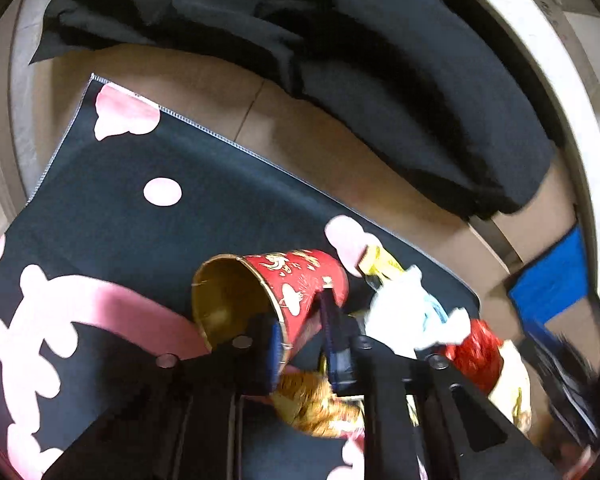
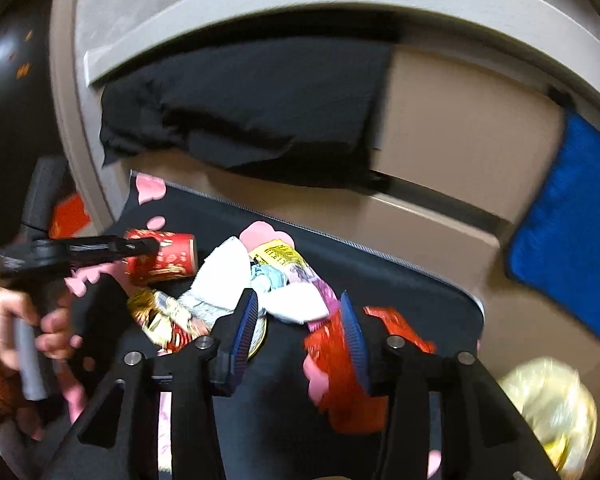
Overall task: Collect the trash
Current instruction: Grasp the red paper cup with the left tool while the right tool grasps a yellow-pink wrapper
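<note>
left tongs (image 1: 300, 340) clamp red, gold-lined paper cup's (image 1: 276, 292) rim; right tongs (image 2: 300, 328) apart.

Both wrist cameras look steeply down from close above; they share the dark mat (image 1: 148, 248) and red cup (image 2: 162, 258).

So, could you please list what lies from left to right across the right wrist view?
Hand → red cup → white tissue → red wrapper → blue cloth
</note>
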